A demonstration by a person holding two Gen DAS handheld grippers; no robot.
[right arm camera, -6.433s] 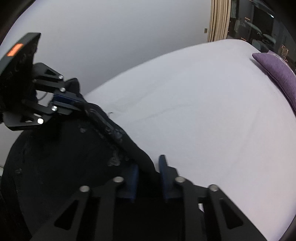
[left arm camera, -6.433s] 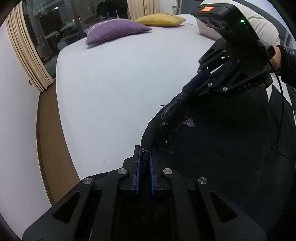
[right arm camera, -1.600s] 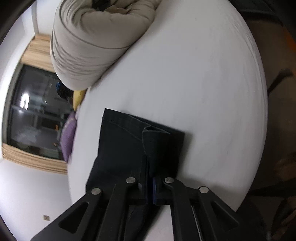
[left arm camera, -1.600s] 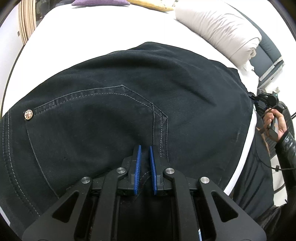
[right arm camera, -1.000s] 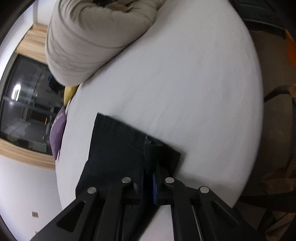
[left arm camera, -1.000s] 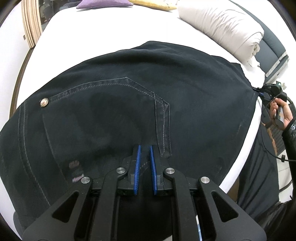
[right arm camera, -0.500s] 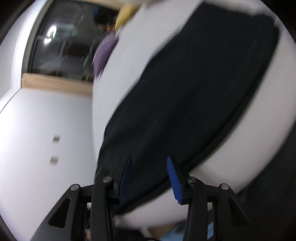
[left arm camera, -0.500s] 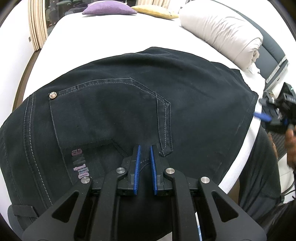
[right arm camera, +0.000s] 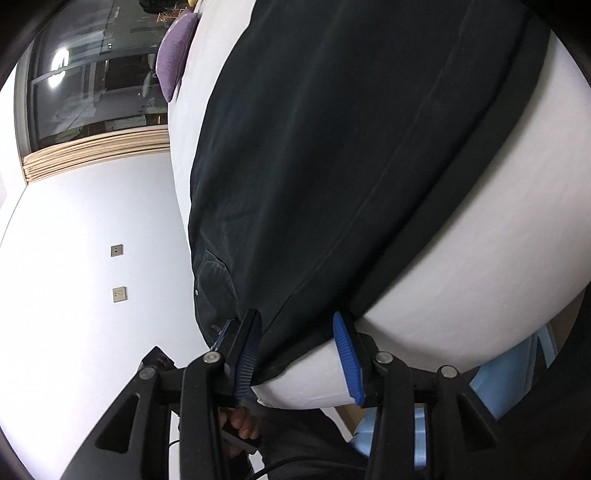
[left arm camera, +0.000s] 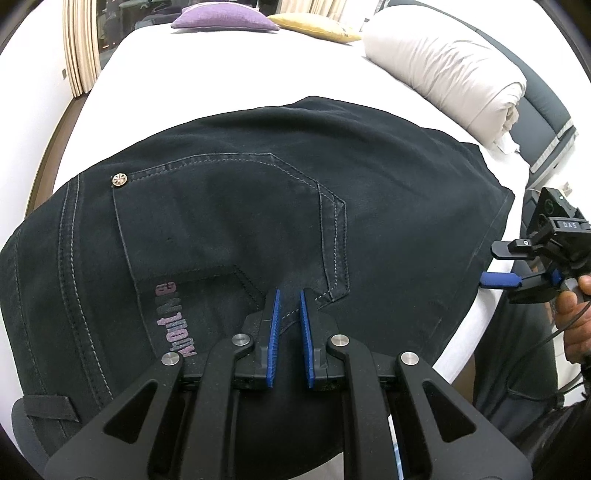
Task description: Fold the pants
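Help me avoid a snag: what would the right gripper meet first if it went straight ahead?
Probably the near edge of the black pants on the bed; the open right gripper already straddles it, though depth is unclear.

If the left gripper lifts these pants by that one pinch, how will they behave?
The black pants would probably sag and drape: they lie limp, following the bed. Thick seams hint at heavy denim, so the left gripper may slip.

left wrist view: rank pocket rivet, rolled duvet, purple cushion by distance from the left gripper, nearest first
From the left gripper:
1. Pocket rivet, on the pants, ahead-left.
2. Rolled duvet, far right on the bed.
3. Purple cushion, at the bed's far end, left.
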